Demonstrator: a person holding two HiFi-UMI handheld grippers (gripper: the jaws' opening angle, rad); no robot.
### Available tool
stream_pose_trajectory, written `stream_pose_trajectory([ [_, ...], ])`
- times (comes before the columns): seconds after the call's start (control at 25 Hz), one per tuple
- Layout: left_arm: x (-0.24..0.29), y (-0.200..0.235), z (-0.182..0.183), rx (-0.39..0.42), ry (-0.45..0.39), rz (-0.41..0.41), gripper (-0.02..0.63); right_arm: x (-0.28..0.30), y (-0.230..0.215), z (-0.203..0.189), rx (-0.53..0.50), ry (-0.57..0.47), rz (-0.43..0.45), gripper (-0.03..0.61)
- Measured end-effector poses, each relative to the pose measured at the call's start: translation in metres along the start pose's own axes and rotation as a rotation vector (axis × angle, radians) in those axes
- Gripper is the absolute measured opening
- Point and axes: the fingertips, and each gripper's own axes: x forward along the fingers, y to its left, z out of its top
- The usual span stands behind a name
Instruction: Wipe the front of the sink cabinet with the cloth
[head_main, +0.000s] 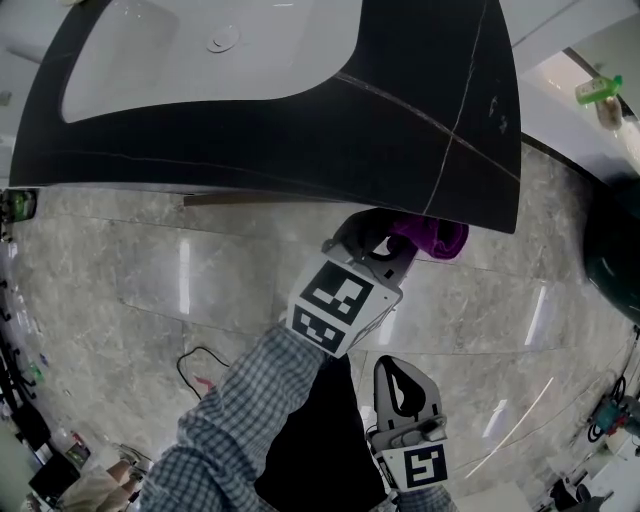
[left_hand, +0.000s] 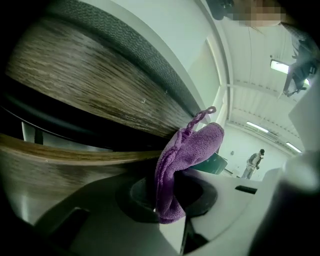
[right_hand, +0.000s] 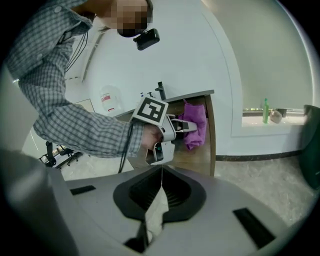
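Only in right gripper view: cloth (right_hand: 195, 125) against cabinet (right_hand: 201, 157).

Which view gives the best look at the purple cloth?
The left gripper view: the purple cloth fills the centre, pinched in the left gripper by the wooden cabinet front. The head view shows only a bunch below the countertop; the right gripper view shows it small.

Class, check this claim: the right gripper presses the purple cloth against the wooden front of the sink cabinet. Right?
No. The left gripper presses the purple cloth against the wooden cabinet front, as the left gripper view shows; the right gripper is shut, empty.
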Motion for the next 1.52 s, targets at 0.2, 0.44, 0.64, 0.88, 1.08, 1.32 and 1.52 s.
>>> stream_pose_trajectory([
  [0.2,-0.009,0.003,0.004,0.006,-0.005,-0.006,0.069,0.035,-0.014,0.01,-0.032,-0.026,0.001,0.018],
  [0.44,-0.027,0.013,0.01,-0.024,-0.019,0.019,0.069,0.054,-0.026,0.015,-0.076,-0.023,-0.005,0.018],
  [0.64,-0.051,0.03,0.011,-0.068,-0.028,0.06,0.069,0.063,-0.02,0.02,-0.097,-0.017,0.014,0.018],
  [0.88,-0.086,0.057,0.01,-0.092,-0.04,0.138,0.069,0.077,-0.011,0.029,-0.109,-0.033,0.035,0.018],
  [1.08,-0.122,0.085,0.006,-0.104,-0.048,0.204,0.069,0.093,0.002,0.04,-0.129,-0.07,0.063,0.018],
  [1.32,-0.162,0.116,0.0,-0.095,-0.048,0.302,0.069,0.103,0.019,0.044,-0.124,-0.059,0.094,0.018],
  [1.52,-0.191,0.138,-0.004,-0.117,-0.068,0.376,0.069,0.107,0.027,0.045,-0.129,-0.063,0.106,0.018],
])
